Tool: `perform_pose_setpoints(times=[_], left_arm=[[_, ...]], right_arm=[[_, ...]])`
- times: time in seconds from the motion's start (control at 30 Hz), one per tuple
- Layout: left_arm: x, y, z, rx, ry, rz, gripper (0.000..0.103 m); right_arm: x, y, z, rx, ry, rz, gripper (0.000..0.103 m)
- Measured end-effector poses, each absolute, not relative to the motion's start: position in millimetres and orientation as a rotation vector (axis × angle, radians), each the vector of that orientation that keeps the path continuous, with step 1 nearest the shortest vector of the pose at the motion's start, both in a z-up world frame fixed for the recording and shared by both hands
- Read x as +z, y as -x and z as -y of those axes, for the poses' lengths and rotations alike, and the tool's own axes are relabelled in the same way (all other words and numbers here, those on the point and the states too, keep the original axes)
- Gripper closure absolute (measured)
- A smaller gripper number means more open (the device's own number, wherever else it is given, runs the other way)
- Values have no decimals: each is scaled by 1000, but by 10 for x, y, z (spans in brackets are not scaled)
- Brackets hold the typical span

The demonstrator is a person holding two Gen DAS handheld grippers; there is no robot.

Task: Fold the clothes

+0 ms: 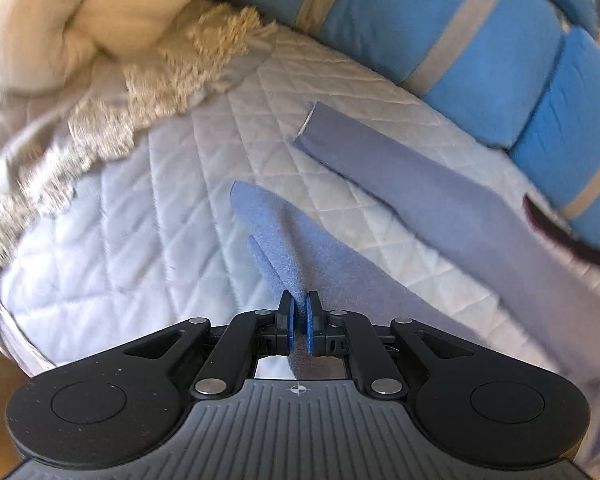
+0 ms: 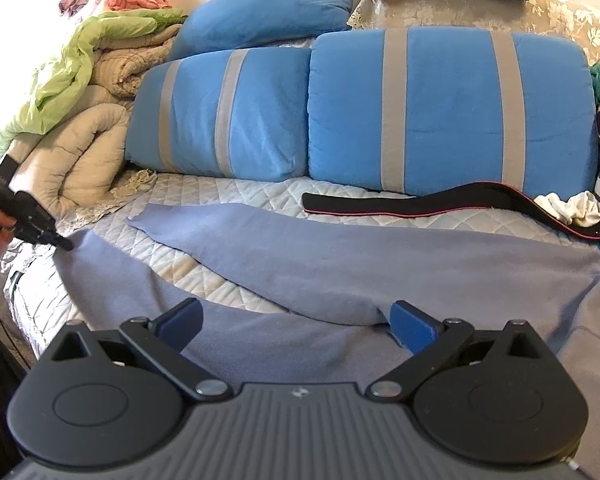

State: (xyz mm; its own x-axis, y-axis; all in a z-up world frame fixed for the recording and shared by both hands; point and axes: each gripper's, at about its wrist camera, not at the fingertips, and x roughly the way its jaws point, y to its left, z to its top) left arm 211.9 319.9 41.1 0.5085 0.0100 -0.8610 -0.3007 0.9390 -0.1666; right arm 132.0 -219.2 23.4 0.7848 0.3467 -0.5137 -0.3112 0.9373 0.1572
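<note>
A pair of grey-blue trousers (image 2: 340,264) lies spread on the quilted white bed cover (image 2: 236,196), legs pointing left. My left gripper (image 1: 299,322) is shut on the end of the near trouser leg (image 1: 284,236); it also shows in the right wrist view (image 2: 66,243) at the far left, pinching that hem. The far leg (image 1: 420,184) lies flat toward the cushions. My right gripper (image 2: 296,326) is open, hovering low over the waist part of the trousers, empty.
Blue cushions with grey stripes (image 2: 440,108) line the back of the bed. A black belt-like strap (image 2: 440,200) lies in front of them. Rolled beige blankets (image 2: 84,152) and a green cloth (image 2: 72,64) are piled at the left. More clothes (image 2: 572,208) sit at the right.
</note>
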Motion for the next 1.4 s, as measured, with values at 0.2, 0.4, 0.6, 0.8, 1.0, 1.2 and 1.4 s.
perform_pose_setpoints(times=[0.2, 0.4, 0.6, 0.8, 1.0, 1.2, 1.4], left_arm=[[444, -1985, -2646, 119, -127, -953, 90], [283, -1833, -2180, -237, -345, -946, 90], [254, -1810, -1857, -567, -426, -972, 79], [482, -1732, -1793, -695, -452, -923, 55], [509, -1844, -2182, -431, -334, -897, 52], [315, -2108, -2491, -331, -48, -906, 52], [240, -2356, -2526, -301, 107, -930, 87]], right_arm=[[231, -1321, 2156, 351, -50, -564, 0], [227, -1324, 2145, 341, -38, -560, 0], [216, -1335, 2138, 332, -33, -568, 0], [218, -1316, 2152, 325, -24, -556, 0], [217, -1321, 2207, 320, -47, -558, 0], [218, -1327, 2178, 319, -37, -558, 0], [203, -1342, 2150, 310, -25, -569, 0]])
